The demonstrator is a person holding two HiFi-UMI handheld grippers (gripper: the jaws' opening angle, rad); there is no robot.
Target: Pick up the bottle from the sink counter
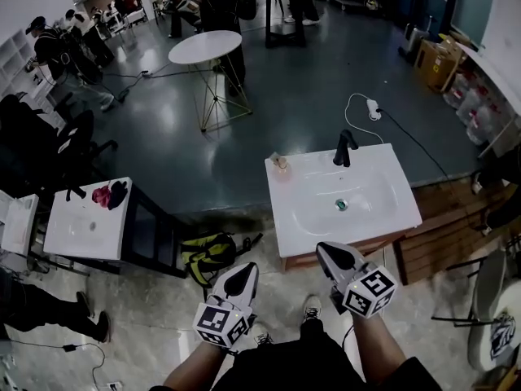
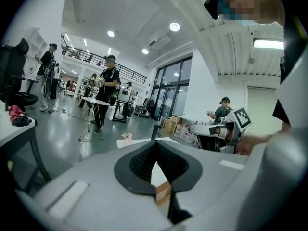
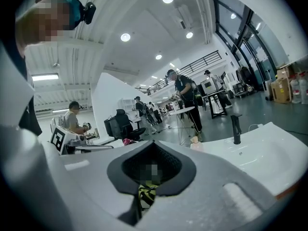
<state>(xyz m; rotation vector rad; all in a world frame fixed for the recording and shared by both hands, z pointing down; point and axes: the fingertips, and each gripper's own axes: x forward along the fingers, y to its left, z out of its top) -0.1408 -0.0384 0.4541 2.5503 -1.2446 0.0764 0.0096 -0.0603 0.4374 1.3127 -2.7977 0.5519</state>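
Left gripper (image 1: 241, 278): held low in front of counter; jaws pressed together tip to tip; nothing between them.
Right gripper (image 1: 337, 257): beside left one, just over front edge of counter; jaws likewise closed; empty.
Counter (image 1: 303, 235): white, with moulded basin; drain (image 1: 341, 204) in the middle; black tap (image 1: 345, 148) at back edge.
Bottle (image 1: 280, 162): upright on back left corner of counter, left of tap; well apart from both grippers; small, pale body, darker top.
Handling (judged): probably light plastic; thin wall likely to dent under a hard squeeze; smooth skin, possibly wet, hence slippery; narrow base, easily tipped by a glancing pad.
Grip point (judged): mid-body, below the top; pads on opposite sides; avoid neck and cap.
Next step (judged): spread one gripper's jaws before reaching; approach from the front across the basin, clear of tap.
Risk: pushing bottle off back edge; striking tap.
Backpack (image 1: 210, 253): on floor left of counter, outside reach path.
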